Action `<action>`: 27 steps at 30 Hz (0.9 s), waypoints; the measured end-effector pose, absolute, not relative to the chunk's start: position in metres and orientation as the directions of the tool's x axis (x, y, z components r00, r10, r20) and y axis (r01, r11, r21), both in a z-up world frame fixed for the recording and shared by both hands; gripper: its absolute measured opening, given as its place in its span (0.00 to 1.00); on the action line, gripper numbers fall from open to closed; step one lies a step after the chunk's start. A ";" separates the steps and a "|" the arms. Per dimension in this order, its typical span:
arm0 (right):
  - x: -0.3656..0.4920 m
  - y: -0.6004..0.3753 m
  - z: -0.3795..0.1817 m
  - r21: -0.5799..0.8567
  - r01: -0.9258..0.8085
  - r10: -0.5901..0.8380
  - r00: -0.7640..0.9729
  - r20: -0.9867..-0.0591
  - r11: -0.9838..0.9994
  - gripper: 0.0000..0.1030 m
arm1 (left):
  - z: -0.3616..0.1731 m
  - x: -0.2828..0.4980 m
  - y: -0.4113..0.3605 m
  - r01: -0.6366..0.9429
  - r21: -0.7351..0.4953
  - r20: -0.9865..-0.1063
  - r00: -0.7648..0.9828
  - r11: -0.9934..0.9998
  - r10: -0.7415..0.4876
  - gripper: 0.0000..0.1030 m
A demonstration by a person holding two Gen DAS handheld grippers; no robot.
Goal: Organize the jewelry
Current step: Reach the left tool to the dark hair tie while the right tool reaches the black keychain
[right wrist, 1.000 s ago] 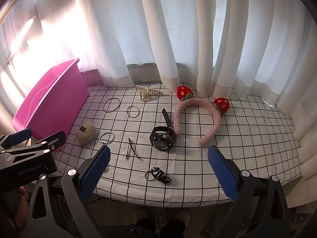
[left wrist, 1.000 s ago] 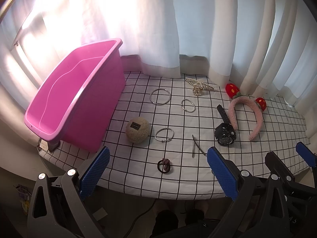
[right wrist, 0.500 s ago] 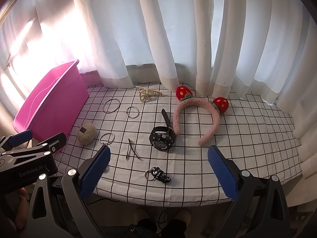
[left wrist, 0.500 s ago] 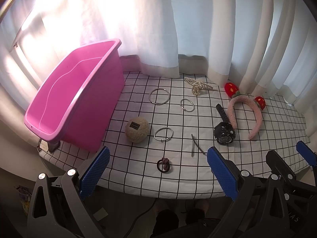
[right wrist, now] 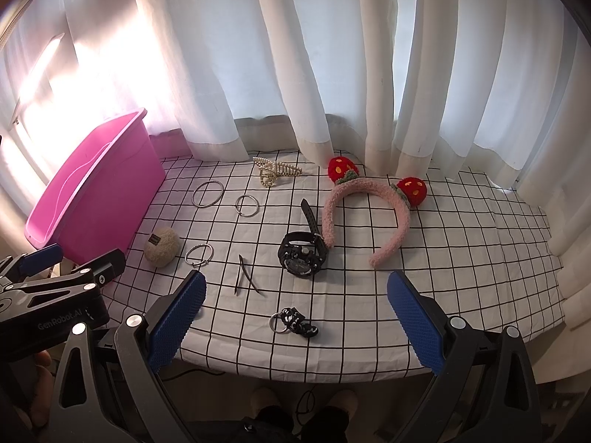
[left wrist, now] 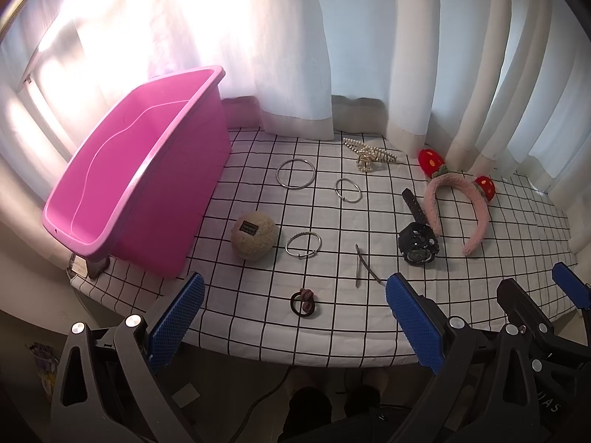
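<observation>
Nothing has been sorted yet, by the look of it: the pink bin (left wrist: 140, 181) stands at the left edge of the tabletop (left wrist: 498, 280) with no jewelry visible inside, presumably set there as the place the pieces are meant to go. The jewelry lies spread across the checked cloth, each piece apart from the others, which leaves room for a gripper to come down on one at a time. Toward the far edge are the large silver ring (left wrist: 295, 173), the smaller ring (left wrist: 347, 189) and the pearl hair claw (left wrist: 367, 155); the fuzzy pink headband (right wrist: 365, 217) with red strawberries lies toward the far right, its one end just beside the black watch (right wrist: 303, 253). Nearer the front edge sit the beige pompom (left wrist: 253, 235), a third ring (left wrist: 303, 245), a thin hair pin (left wrist: 364, 266) and the dark hair tie (left wrist: 303, 302), which is closest to the left gripper (left wrist: 295, 310). A black keyring charm (right wrist: 293, 323) lies close ahead of the right gripper (right wrist: 295, 313). Both grippers hover over the front edge with jaws spread wide and nothing between them, a ready pose; the nearest small pieces seem the likeliest first picks.
</observation>
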State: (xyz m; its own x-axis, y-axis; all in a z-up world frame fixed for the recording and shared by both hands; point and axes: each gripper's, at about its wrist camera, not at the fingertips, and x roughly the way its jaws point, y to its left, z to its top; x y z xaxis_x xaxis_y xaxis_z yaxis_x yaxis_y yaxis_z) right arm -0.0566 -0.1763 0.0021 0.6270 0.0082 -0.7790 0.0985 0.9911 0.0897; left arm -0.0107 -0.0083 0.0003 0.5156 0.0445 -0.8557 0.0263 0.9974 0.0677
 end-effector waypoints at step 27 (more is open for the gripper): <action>-0.060 -0.207 -0.131 0.216 0.060 0.162 0.478 -0.863 0.974 0.91 | -0.137 -0.021 0.037 -0.044 -0.019 -0.909 0.417 0.999 0.001 0.94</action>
